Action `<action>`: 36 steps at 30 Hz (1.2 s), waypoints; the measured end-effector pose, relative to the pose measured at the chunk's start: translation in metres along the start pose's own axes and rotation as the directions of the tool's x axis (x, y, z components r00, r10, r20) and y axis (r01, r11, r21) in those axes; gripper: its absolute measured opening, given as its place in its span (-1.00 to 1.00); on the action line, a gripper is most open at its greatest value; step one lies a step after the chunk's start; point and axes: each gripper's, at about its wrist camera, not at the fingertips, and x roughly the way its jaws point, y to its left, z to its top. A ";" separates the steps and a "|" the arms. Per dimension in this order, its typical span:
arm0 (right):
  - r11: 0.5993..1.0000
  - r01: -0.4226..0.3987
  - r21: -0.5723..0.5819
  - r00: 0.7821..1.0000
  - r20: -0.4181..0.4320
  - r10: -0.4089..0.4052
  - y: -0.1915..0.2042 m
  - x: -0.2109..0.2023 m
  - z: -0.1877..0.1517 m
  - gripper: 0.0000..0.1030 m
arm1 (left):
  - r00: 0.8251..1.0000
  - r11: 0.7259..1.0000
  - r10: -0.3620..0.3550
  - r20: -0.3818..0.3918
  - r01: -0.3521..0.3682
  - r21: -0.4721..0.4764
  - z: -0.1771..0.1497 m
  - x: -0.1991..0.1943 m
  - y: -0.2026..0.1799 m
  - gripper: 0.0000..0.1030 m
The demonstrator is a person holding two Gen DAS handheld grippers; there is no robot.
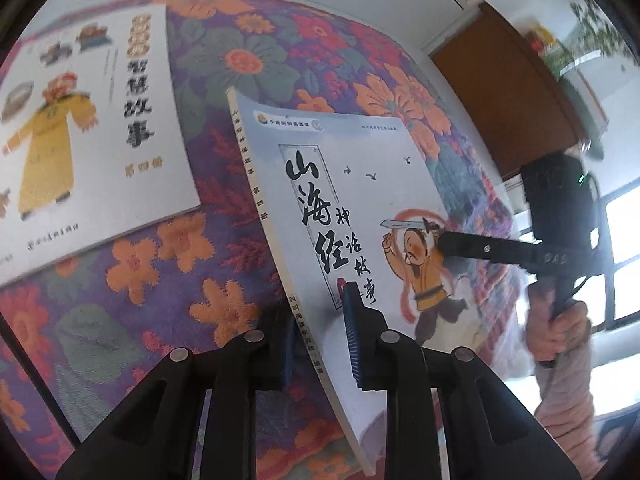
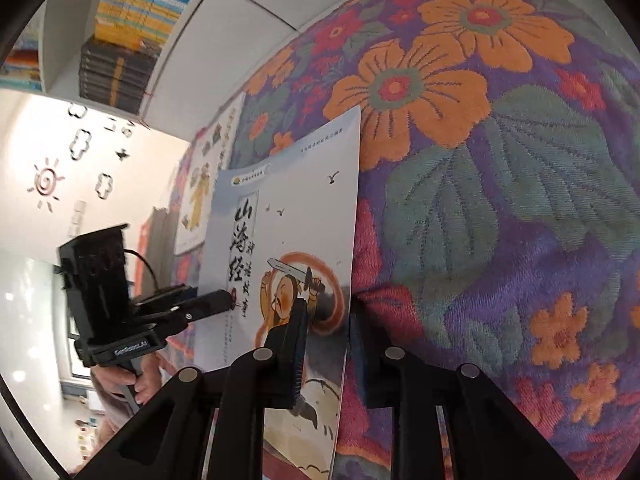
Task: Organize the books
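A thin pale-blue book (image 1: 360, 184) with black brush lettering and a cartoon swordsman is held tilted above the floral cloth (image 1: 248, 56). My left gripper (image 1: 316, 314) is shut on its spine side near the lower corner, one blue pad on the cover and the other finger behind it. My right gripper (image 1: 442, 242) pinches the opposite edge. In the right wrist view the same book (image 2: 280, 232) sits between my right gripper's (image 2: 326, 314) fingers, and the left gripper (image 2: 228, 300) clamps its far edge. A second, white-covered book (image 1: 88, 132) with a yellow-robed figure lies flat on the cloth.
The floral cloth (image 2: 500, 168) spreads to the right of the held book. A white shelf with stacked books (image 2: 124, 28) stands beyond the cloth. A brown wooden piece of furniture (image 1: 500, 92) and a window lie past the cloth's edge. A hand in a pink sleeve (image 1: 560, 332) holds the right gripper.
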 end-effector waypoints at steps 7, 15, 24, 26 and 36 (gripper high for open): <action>0.996 -0.069 0.061 0.997 0.038 0.067 -0.010 0.001 0.003 -0.70 | 0.998 0.998 0.054 0.018 -0.055 0.032 -0.005 -0.002 -0.006 -0.58; 0.995 0.096 -0.040 0.994 0.055 -0.094 0.036 -0.004 -0.005 -0.71 | 0.975 0.965 0.221 0.026 -0.223 0.135 -0.007 -0.008 -0.034 -0.59; 0.977 0.146 -0.155 0.989 0.025 -0.144 0.081 -0.008 -0.021 -0.71 | 0.959 0.944 0.280 0.040 -0.283 0.170 -0.017 -0.025 -0.037 -0.60; 0.979 0.138 -0.150 0.990 0.019 -0.137 0.085 -0.006 -0.025 -0.71 | 0.955 0.939 0.291 0.055 -0.296 0.175 -0.020 -0.032 -0.038 -0.60; 0.961 0.157 -0.226 0.988 0.037 -0.153 0.133 -0.005 -0.039 -0.71 | 0.950 0.942 0.284 0.131 -0.302 0.147 -0.033 -0.080 -0.031 -0.60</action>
